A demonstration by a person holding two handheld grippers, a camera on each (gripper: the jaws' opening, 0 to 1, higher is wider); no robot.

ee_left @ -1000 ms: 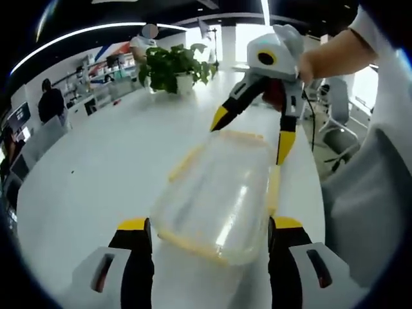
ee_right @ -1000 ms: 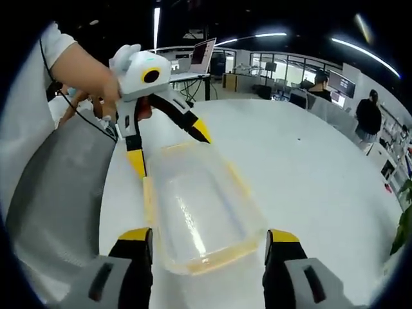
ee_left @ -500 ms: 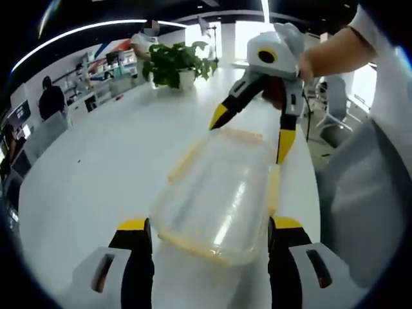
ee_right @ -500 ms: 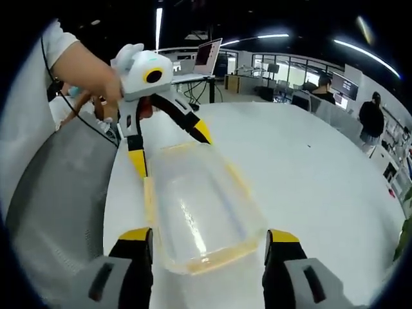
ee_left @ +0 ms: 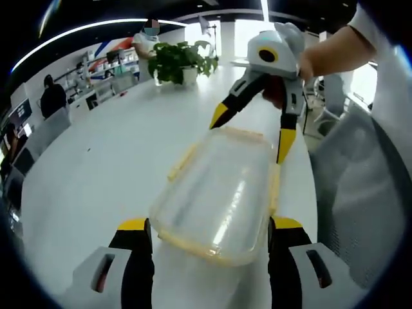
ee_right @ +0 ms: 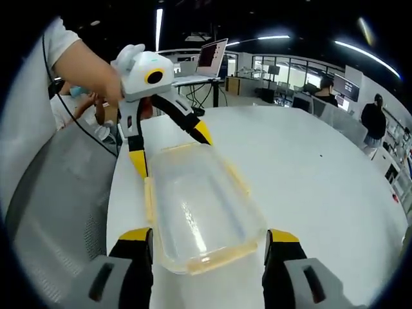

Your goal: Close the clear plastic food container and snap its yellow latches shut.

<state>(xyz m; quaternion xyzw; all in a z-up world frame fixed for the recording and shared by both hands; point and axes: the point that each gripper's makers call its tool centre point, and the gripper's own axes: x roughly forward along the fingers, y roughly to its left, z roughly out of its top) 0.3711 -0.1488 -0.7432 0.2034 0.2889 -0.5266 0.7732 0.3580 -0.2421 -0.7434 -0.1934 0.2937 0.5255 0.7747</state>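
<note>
White table (ee_left: 96,167) carried a lidded container (ee_left: 219,193) along its edge, long axis running from one gripper to the other. Left gripper (ee_left: 209,228) and right gripper (ee_right: 207,237) were spread open, each straddling one short end.

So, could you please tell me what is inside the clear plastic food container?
Through the lid of the clear plastic food container, nothing is visible inside; it looks empty. Glare on the lid hides part of the interior. It sits on the white table.
</note>
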